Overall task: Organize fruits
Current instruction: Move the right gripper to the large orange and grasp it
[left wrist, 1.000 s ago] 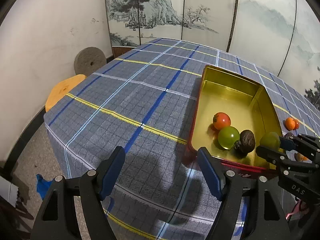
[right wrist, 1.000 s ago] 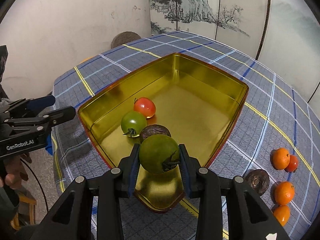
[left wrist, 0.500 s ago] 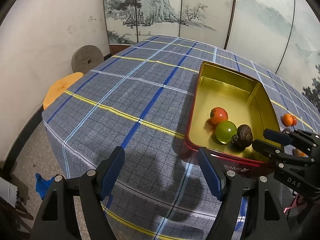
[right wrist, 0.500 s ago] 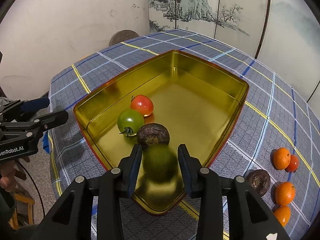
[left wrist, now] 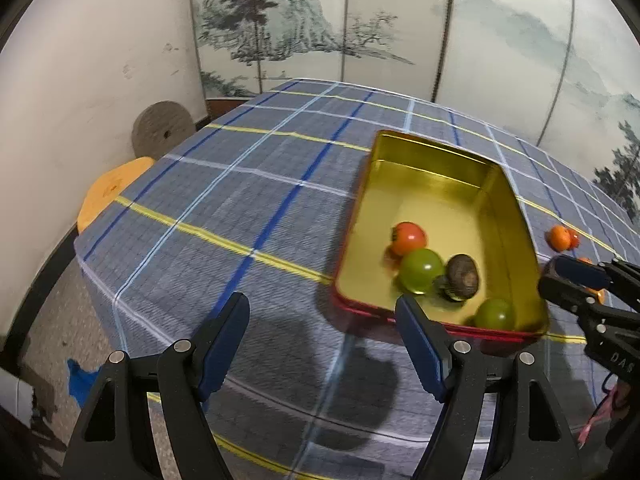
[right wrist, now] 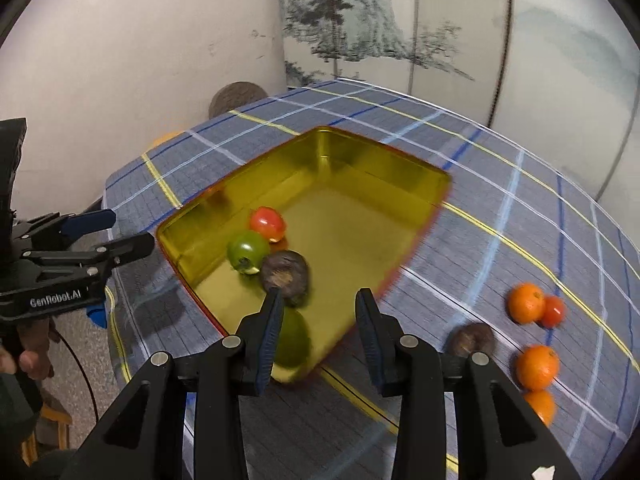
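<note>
Right tool point(right wrist: 316, 332) empty, jaws apart, above the near corner of the gold rectangular tin tray point(right wrist: 416, 196). Left tool point(left wrist: 320, 344) wide, empty, over the blue plaid tabletop point(left wrist: 224, 208). Released green tomato point(left wrist: 495, 315) lies in the tray's near corner. Loose orange tangerines point(right wrist: 526, 303) on the cloth. Painted landscape screen point(left wrist: 320, 20) behind; white plaster wall point(left wrist: 100, 60).

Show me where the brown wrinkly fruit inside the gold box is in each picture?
Left wrist view: the brown fruit lies low and right of centre, in the gold box, right of a green tomato.
Right wrist view: it sits near the middle, just above the right tool's left finger.
Shared landmark: the red tomato in the same box.
</note>
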Demonstrator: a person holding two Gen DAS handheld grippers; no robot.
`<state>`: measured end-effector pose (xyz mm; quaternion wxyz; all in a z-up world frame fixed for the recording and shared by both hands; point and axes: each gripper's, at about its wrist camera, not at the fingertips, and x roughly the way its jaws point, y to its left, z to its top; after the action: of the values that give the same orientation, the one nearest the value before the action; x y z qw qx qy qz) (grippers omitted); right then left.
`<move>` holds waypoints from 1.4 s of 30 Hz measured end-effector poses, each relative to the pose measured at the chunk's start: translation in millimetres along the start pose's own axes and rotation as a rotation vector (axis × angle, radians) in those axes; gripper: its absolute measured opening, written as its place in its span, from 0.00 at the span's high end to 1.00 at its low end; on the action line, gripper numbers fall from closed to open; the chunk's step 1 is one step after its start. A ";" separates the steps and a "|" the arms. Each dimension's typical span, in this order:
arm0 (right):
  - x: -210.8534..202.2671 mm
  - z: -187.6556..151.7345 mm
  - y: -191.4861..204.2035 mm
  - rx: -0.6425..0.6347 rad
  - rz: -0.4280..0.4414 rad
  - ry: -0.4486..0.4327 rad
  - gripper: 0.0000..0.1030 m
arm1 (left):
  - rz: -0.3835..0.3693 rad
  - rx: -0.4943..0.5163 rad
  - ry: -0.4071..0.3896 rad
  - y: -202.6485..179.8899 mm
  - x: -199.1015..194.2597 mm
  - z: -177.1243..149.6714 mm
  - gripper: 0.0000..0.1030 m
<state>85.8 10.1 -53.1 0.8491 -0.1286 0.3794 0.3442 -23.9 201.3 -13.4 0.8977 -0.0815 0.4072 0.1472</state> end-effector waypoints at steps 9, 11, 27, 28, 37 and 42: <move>-40.1 -39.6 -78.2 0.142 -0.131 0.013 0.66 | -0.057 0.072 -0.008 -37.5 -9.3 1.1 0.26; -45.9 -49.3 -93.9 0.174 -0.160 0.020 0.66 | -0.069 0.093 -0.007 -47.2 -10.7 0.6 0.26; -36.7 -86.1 -141.3 0.273 -0.203 0.072 0.67 | -0.143 0.197 0.019 -102.5 -11.7 -1.2 0.26; -35.2 -86.3 -142.0 0.273 -0.200 0.074 0.67 | -0.146 0.202 0.021 -105.7 -11.7 -1.2 0.26; -19.2 -87.7 -146.3 0.279 -0.176 0.092 0.69 | -0.172 0.249 0.027 -132.8 -12.6 -1.0 0.26; -17.4 -88.5 -146.4 0.273 -0.172 0.085 0.71 | -0.203 0.276 0.042 -155.0 -10.5 -1.3 0.26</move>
<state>128.2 -147.7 -106.7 0.8682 -0.0585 0.4459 0.2096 19.8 52.7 -2.2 0.9019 -0.0013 0.4320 -0.0030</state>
